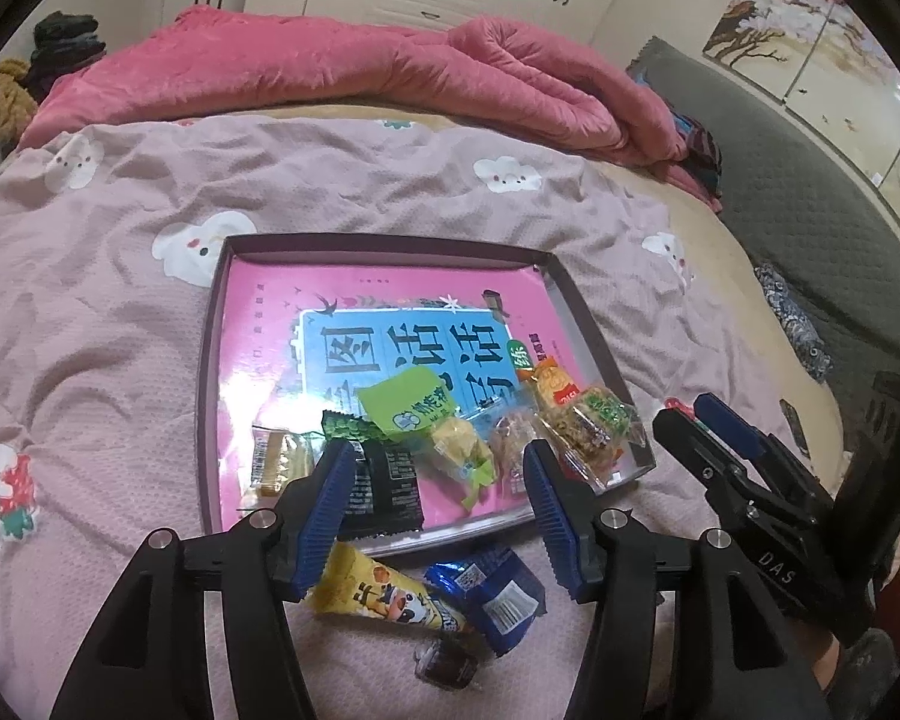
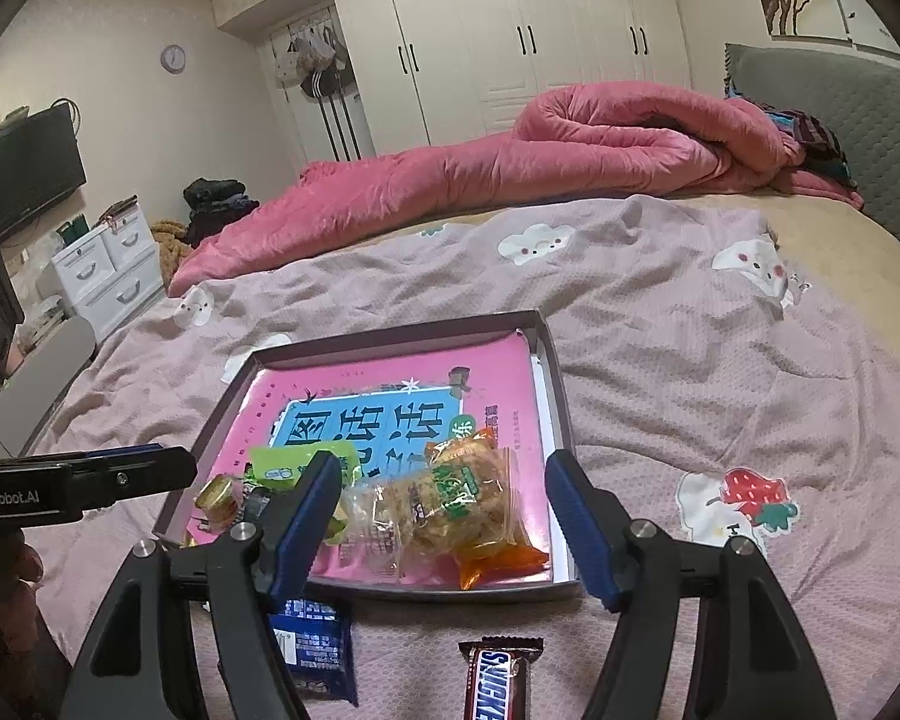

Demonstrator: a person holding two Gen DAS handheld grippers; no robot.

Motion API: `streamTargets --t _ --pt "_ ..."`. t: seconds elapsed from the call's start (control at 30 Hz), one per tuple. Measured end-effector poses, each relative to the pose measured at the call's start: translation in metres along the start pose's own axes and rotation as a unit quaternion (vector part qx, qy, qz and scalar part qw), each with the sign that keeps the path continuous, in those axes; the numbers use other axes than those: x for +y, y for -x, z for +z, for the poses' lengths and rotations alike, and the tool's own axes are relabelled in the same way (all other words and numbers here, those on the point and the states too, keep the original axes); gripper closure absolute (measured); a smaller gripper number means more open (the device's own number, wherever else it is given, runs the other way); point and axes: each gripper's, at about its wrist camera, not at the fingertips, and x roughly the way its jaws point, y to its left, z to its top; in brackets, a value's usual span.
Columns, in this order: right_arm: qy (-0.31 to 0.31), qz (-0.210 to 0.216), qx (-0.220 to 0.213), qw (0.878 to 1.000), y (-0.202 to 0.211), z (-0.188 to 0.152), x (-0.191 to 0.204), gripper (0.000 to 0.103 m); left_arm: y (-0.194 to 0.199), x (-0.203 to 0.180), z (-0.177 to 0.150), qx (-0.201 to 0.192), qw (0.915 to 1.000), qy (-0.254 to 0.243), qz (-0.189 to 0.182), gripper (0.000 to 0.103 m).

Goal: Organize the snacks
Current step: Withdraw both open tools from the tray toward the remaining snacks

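Snickers bar (image 2: 497, 681) on bedspread below right gripper (image 2: 444, 480); both grippers half-open, empty, above tray (image 2: 555, 384).

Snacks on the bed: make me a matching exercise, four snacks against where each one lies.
Column one:
1. Snickers bar
2. black packet
3. yellow cartoon-cow packet
4. orange-edged clear bag

Column two:
a. in the tray, at its near right corner
b. on the bedspread, in front of the tray, seen only from the right wrist
c. in the tray, at its near edge, by the left gripper's left finger
d. on the bedspread, beside the blue packet

The tray holds a pink book.

Pairs: 1-b, 2-c, 3-d, 4-a
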Motion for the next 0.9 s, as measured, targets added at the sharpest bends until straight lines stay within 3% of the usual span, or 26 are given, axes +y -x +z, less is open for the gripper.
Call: streamTargets --t 0.33,0.5,0.63,0.9 --pt "-0.004 0.007 -0.006 1.000 0.009 0.001 0.000 0.032 0.012 0.007 -0.004 -0.006 1.0000 0.007 0.003 0.037" --pt "-0.002 0.013 -0.004 1.000 0.014 -0.001 0.005 0.027 0.017 0.010 -0.007 -0.005 1.0000 0.006 0.006 0.036" --pt "0.004 0.020 0.002 1.000 0.016 -0.005 0.012 0.027 0.020 0.012 -0.011 -0.004 0.9999 0.004 0.010 0.029" --pt "0.014 0.028 0.005 0.999 0.023 -0.009 0.023 0.027 0.028 0.014 -0.018 -0.001 0.9998 -0.010 0.018 0.028"
